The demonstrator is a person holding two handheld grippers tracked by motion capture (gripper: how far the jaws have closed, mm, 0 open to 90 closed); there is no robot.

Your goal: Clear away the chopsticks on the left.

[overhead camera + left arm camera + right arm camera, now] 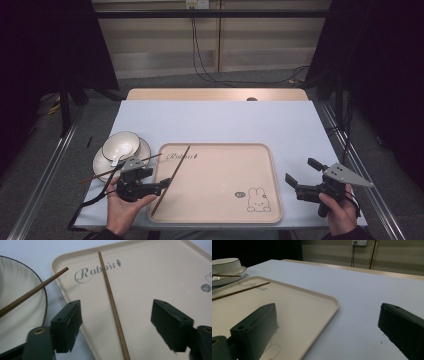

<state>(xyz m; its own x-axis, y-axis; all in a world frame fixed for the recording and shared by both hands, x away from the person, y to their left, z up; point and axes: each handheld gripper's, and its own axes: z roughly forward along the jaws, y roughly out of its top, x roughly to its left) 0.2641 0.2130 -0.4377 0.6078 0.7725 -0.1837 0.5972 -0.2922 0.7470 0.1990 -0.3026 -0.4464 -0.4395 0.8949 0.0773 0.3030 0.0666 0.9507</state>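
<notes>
Chopstick (171,180) lies diagonally on the tray (225,200), tip toward its far-left rim, between my left gripper's (159,186) wide jaws, open tray rightward.

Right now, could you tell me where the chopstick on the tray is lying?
In the high view the chopstick lies diagonally across the tray's left part, beside the left hand-held gripper.

Two wooden chopsticks, apart

One chopstick (113,308) is thin, brown and round, lying flat on the tray (155,270), running straight between the left gripper (116,325)'s wide-apart jaws without touching either. The other chopstick (30,293) lies slanted across the plate (37,315), left of that gripper, its tip just short of the tray's rim.
</notes>
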